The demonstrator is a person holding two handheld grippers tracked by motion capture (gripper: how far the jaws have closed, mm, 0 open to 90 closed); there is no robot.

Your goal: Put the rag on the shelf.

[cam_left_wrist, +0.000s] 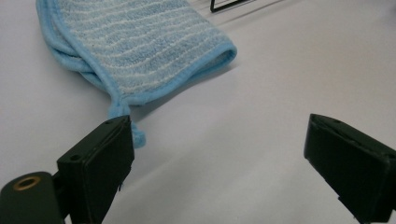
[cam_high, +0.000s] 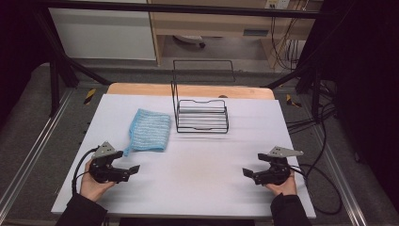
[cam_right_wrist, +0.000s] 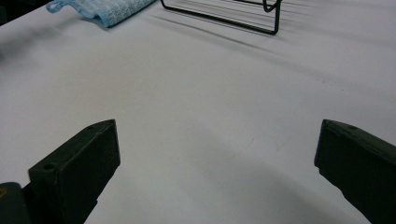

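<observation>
Both tongs are held with jaws spread wide and nothing between them: the left gripper (cam_high: 133, 168) near the left edge of the table (cam_high: 202, 188), the right gripper (cam_high: 248, 173) at the near right. Just beyond the left one, the blue cloth (cam_high: 149, 131) is laid folded, left of the wire rack (cam_high: 202, 117). It is judged soft, light and limp, best pinched at its near corner loop (cam_left_wrist: 125, 112); no writing can be read.

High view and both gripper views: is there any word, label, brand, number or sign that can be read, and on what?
None can be read.
Pale blue striped cloth: no tag or print shows.
Black wire rack: bare.
White table top: blank.
Yellow and black hazard stickers beside the table: stripes, no words.
</observation>
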